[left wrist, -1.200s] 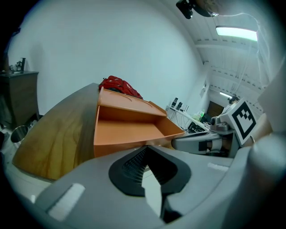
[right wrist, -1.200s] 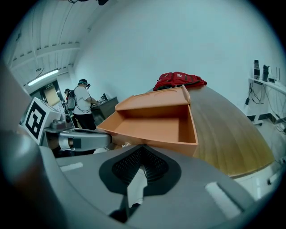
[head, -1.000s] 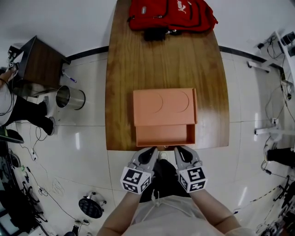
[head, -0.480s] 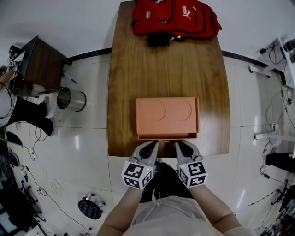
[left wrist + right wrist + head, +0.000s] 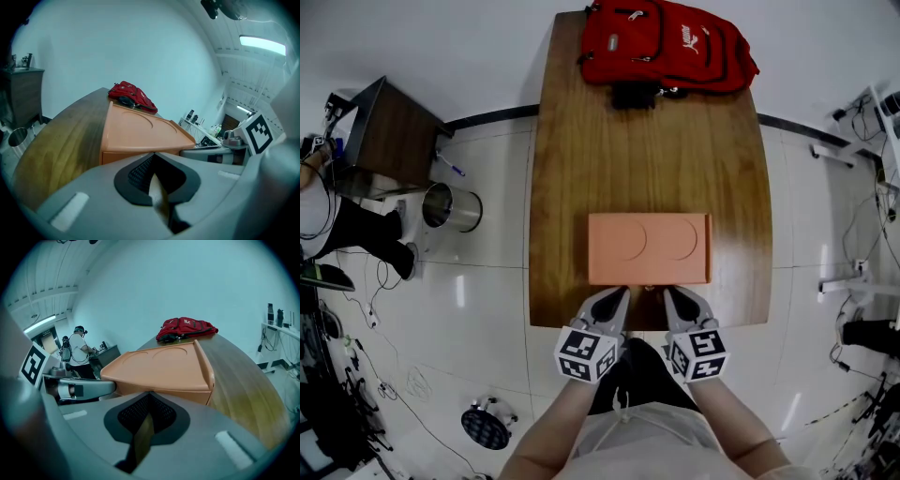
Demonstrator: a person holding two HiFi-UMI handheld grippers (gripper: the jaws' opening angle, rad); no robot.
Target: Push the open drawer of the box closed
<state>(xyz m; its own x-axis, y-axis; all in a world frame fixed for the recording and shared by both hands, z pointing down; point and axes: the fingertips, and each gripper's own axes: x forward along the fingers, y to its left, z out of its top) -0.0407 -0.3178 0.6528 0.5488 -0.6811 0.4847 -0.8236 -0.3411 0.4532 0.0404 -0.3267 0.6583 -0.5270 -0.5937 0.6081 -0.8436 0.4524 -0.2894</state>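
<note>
With the left tongs (image 5: 617,294) and right tongs (image 5: 671,294) pinched shut, empty, at the drawer front (image 5: 123,155), the box (image 5: 649,247) looks closed; next, simply back off.

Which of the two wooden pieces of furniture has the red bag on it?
The long table holding the orange box; the red backpack lies at its far end, not on the small dark cabinet.
</note>
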